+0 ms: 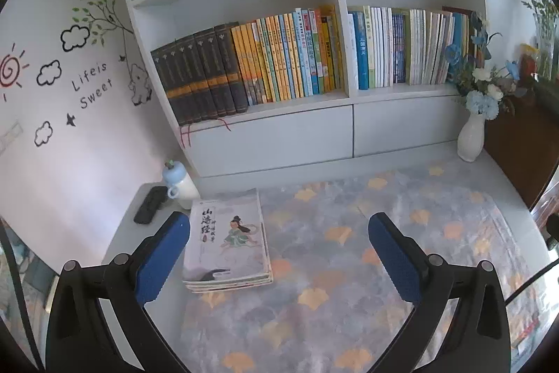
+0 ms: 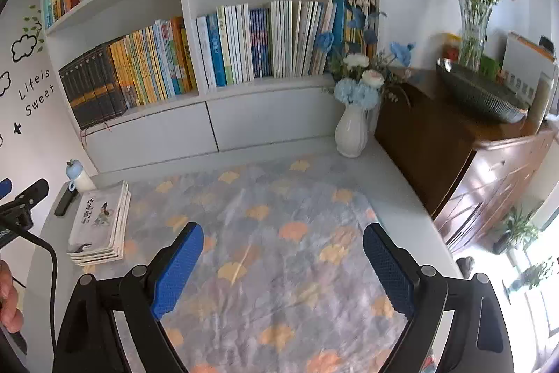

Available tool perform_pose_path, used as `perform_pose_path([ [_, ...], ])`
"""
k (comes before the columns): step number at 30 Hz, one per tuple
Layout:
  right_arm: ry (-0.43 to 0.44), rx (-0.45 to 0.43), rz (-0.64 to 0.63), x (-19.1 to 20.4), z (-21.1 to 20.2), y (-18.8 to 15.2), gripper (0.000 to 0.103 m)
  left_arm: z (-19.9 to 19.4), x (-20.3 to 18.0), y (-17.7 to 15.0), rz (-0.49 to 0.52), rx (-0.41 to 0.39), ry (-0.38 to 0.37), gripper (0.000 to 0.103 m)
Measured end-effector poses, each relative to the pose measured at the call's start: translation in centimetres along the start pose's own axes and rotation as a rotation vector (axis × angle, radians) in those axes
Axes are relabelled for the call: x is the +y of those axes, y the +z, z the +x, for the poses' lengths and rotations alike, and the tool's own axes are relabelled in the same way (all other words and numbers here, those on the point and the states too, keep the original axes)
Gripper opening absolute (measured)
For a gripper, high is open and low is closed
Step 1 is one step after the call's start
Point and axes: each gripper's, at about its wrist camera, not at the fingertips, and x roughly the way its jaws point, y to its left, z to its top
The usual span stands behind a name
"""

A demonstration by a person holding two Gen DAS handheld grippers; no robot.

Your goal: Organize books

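Observation:
A small stack of thin books (image 1: 227, 243) with an illustrated cover lies flat on the desk's patterned cloth (image 1: 349, 250), near its left side. My left gripper (image 1: 279, 229) hovers over it, open, with the stack just inside its left finger and nothing touched. In the right wrist view the same stack (image 2: 99, 226) sits far to the left of my right gripper (image 2: 283, 243), which is open over bare cloth (image 2: 279, 215). Part of the left gripper's body and a hand show at that view's left edge. The white bookshelf (image 1: 349, 135) behind holds rows of upright books.
A white bottle with a blue cap (image 1: 178, 184) and a black remote (image 1: 150, 203) lie at the desk's back left. A white vase of blue and white flowers (image 2: 353, 128) stands at the back right, beside a dark wooden cabinet (image 2: 454, 145) that carries a glass vase and a dark bowl.

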Motion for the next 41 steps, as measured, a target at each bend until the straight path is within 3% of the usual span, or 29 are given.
perform_pose_path([
  [18, -0.045, 0.041, -0.012, 0.9, 0.3, -1.1, 0.091, 1.5, -1.1, 0.1, 0.014, 0.038, -0.069, 0.102],
  [24, -0.040, 0.048, -0.005, 0.8, 0.9, -1.1, 0.091, 1.8, -0.9, 0.0, 0.010, 0.040, -0.027, 0.102],
  [35, -0.030, 0.066, -0.011, 0.9, 2.3, -0.8, 0.091, 3.1, -1.3, -0.4, 0.013, 0.086, -0.048, 0.102],
  [41, -0.030, 0.074, -0.027, 0.9, 3.2, -0.7, 0.091, 3.1, -1.3, -0.7, 0.008, 0.040, -0.028, 0.102],
])
